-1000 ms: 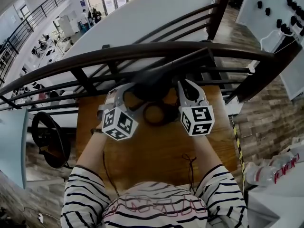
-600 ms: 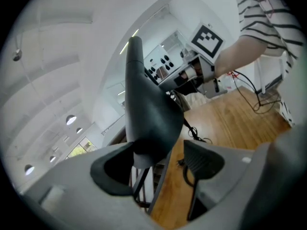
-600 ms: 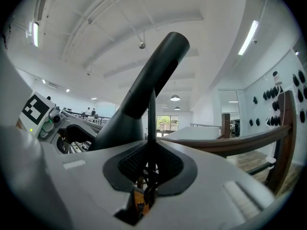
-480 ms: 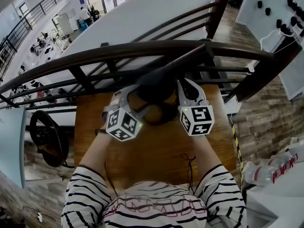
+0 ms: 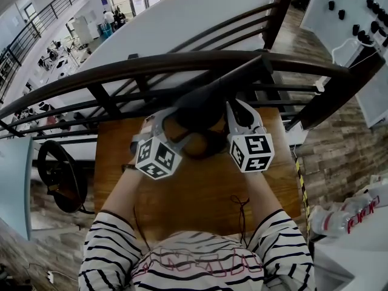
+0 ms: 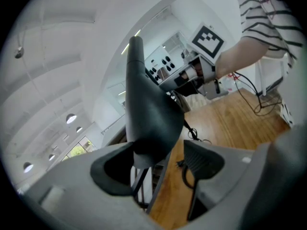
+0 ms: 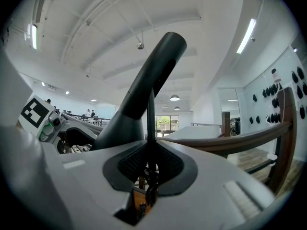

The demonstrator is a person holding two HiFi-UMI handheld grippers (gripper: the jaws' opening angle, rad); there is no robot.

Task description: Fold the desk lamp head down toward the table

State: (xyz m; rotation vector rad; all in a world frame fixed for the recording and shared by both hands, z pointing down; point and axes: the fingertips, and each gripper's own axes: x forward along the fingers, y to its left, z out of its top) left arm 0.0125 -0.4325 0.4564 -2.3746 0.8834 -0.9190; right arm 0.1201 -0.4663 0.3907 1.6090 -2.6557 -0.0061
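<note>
A black desk lamp stands at the far edge of the wooden table [image 5: 200, 193]. Its long head [image 5: 197, 108] slants up to the right, over its round base [image 5: 203, 145]. My left gripper [image 5: 167, 119] is at the head's lower end. In the left gripper view that end [image 6: 146, 123] lies between the wide jaws [image 6: 158, 164], against the left pad [image 6: 112, 169] and clear of the right pad. My right gripper [image 5: 233, 109] points level at the lamp. In the right gripper view its jaws [image 7: 150, 164] are shut on the lamp's thin stem [image 7: 150, 114].
A dark wooden railing [image 5: 182, 62] curves right behind the table, with a drop to a lower floor beyond. A thin cable [image 5: 240, 208] lies on the table near me. A black ring-shaped object [image 5: 60, 177] sits at the left. Bottles [image 5: 351, 214] lie on a white surface at the right.
The left gripper's marker cube has shifted slightly to the right. The lamp head, blurred a second ago, now looks sharp and still. The right gripper has not moved.
</note>
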